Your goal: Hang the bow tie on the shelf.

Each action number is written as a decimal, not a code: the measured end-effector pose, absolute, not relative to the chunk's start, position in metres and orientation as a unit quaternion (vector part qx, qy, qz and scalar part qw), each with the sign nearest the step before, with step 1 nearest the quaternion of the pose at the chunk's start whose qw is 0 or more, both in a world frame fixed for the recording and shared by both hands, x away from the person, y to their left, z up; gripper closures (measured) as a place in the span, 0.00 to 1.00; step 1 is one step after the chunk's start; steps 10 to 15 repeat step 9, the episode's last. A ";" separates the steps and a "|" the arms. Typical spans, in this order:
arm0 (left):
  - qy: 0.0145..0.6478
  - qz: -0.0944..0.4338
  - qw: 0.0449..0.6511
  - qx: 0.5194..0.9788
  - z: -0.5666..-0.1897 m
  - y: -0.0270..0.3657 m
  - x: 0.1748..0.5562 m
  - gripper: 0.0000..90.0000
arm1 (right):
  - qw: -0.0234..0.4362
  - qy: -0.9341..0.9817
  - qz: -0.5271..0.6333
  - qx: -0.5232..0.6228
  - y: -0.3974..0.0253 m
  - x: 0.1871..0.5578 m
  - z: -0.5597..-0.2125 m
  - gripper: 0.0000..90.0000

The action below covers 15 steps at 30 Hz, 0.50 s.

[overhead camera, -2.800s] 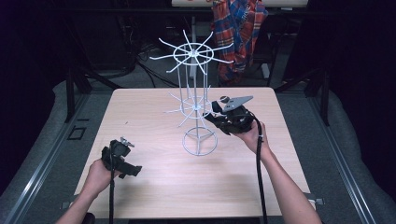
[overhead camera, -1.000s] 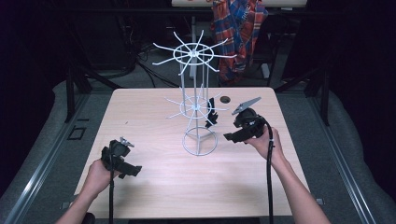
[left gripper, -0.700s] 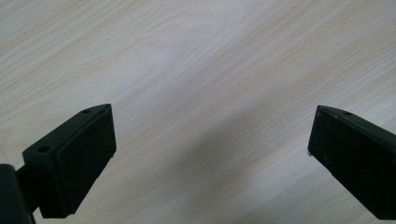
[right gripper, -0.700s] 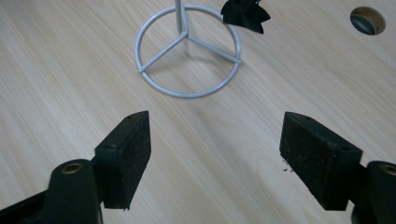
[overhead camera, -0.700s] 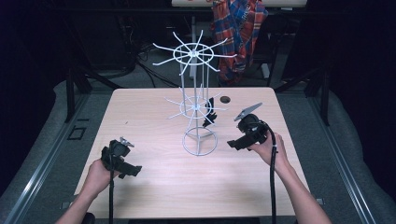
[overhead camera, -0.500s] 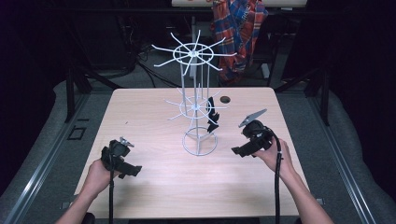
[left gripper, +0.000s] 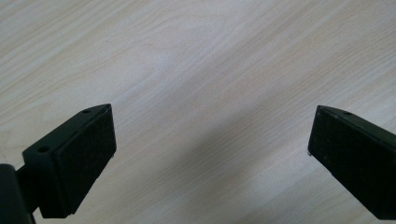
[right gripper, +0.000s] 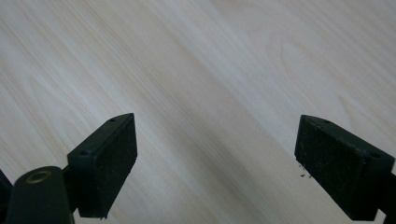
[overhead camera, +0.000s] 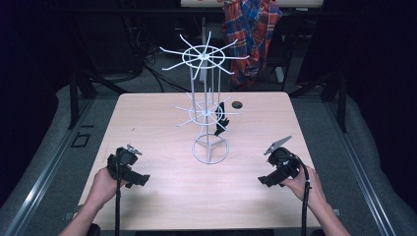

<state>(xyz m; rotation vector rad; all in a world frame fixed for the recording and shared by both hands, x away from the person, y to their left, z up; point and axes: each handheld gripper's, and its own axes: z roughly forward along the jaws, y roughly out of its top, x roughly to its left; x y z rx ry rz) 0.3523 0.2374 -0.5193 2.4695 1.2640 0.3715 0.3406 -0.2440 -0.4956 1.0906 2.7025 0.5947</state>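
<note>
Black item [overhead camera: 221, 119]: hangs on a lower-tier arm of the white wire rack, on the rack's right side, clear of the surface; too small to tell what it is.
White wire rack [overhead camera: 209, 113]: upright in the middle of the surface, ring base touching the wood, two tiers of radiating arms on a central post.
Right hand-held gripper [overhead camera: 268, 179]: low over the near right part of the surface, well apart from the rack; released, jaws wide with bare wood between them in the right gripper view [right gripper: 215, 168].
Left hand-held gripper [overhead camera: 140, 179]: low over the near left part of the surface, well apart from the rack; released, jaws spread with nothing between them in the left gripper view [left gripper: 212, 172].
Surface [overhead camera: 162, 196]: pale wood, a dark round hole [overhead camera: 237, 104] near its far edge.
Behind the surface: a plaid cloth [overhead camera: 251, 34] draped over a stand.
</note>
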 end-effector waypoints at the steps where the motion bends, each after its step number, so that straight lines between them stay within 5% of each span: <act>1: 0.445 0.131 0.168 0.870 -0.519 0.237 0.352 0.01 | 0.081 0.907 0.195 0.365 -0.244 0.341 -0.497 0.12; 15: 0.445 0.131 0.167 0.870 -0.521 0.237 0.353 0.01 | 0.096 0.914 0.161 0.360 -0.244 0.347 -0.503 0.11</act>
